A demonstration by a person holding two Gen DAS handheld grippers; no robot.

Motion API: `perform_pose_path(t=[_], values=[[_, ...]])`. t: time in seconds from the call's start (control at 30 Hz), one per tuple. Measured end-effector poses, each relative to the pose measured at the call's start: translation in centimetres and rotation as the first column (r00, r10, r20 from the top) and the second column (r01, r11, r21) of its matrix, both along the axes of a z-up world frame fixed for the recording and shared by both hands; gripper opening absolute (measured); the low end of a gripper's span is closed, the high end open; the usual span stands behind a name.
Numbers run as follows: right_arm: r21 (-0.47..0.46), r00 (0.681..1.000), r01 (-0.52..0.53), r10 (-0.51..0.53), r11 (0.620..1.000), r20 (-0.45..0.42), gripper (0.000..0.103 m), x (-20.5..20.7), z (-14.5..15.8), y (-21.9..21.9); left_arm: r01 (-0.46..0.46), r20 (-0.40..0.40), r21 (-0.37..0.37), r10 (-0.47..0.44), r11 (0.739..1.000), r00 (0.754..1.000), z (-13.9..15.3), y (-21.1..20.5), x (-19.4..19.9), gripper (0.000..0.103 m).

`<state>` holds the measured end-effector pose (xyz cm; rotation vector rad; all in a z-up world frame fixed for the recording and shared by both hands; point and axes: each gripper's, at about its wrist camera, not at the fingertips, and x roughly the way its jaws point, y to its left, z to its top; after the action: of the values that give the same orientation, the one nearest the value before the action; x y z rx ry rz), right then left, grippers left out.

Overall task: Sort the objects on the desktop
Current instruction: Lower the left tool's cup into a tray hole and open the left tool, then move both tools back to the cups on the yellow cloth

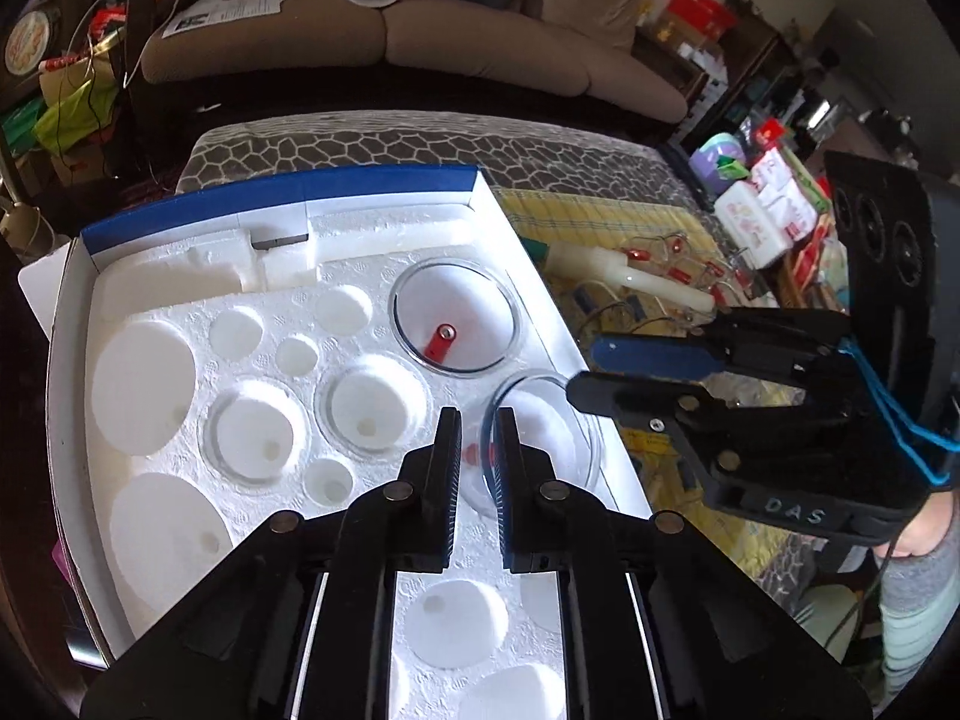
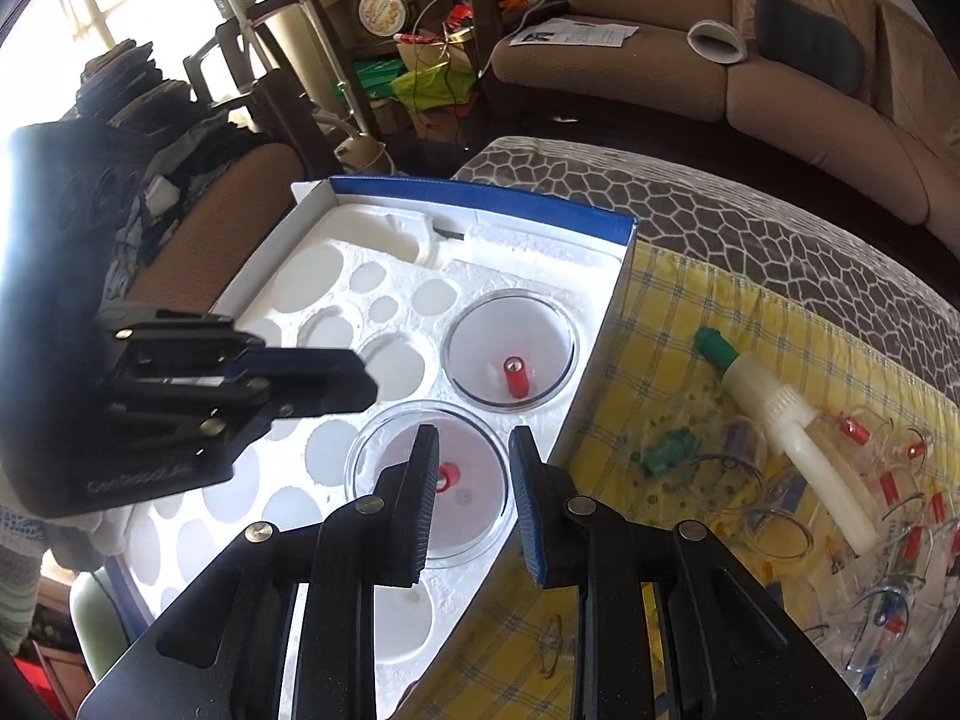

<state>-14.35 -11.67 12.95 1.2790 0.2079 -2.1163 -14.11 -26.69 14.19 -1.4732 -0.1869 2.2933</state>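
Note:
A white foam tray (image 1: 198, 372) with round wells sits in a blue-edged box (image 2: 480, 187). A clear cup with a red valve (image 1: 454, 317) sits in a far well, also in the right wrist view (image 2: 511, 349). A second clear cup (image 1: 540, 438) sits in the nearer well (image 2: 432, 474). My left gripper (image 1: 480, 420) is slightly open, its right finger at this cup's rim, gripping nothing. My right gripper (image 2: 474, 444) is open above the same cup; in the left wrist view its fingers (image 1: 654, 360) hover over the tray's right edge. Several more clear cups (image 2: 888, 480) lie on the yellow cloth.
A cream hand pump (image 2: 792, 438) with a green tip lies on the yellow checked cloth (image 2: 660, 312) right of the box. A small green piece (image 2: 666, 449) lies near it. A brown sofa (image 1: 480, 30) and cluttered shelves (image 1: 750, 48) stand behind the patterned table (image 2: 750, 198).

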Motion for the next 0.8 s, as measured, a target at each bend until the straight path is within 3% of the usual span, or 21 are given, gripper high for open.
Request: perform_pose_path(t=[0.13, 0.37, 0.57, 0.8], values=[[0.043, 1.000, 0.007, -0.007, 0.999, 0.004, 0.025, -0.8, -0.6, -0.6, 0.019, 0.024, -0.087, -0.017, 0.996, 1.000, -1.4, 1.3, 0.5, 0.011], [0.105, 0.999, -0.030, 0.031, 0.994, -0.007, 0.014, -1.1, -1.4, -2.5, -0.011, 0.036, -0.104, 0.014, 0.994, 0.999, -3.2, 1.2, -0.1, 0.014], [0.301, 0.992, -0.087, 0.110, 0.950, -0.060, 0.007, 0.2, -4.0, -3.9, 0.003, 0.010, -0.144, -0.001, 0.990, 1.000, -2.3, 1.4, 0.4, 0.015], [0.123, 0.999, -0.026, 0.032, 0.992, -0.044, 0.008, 0.0, -1.5, -1.9, -0.010, 0.012, -0.176, 0.012, 0.984, 1.000, -2.4, 1.1, 0.5, 0.016]])
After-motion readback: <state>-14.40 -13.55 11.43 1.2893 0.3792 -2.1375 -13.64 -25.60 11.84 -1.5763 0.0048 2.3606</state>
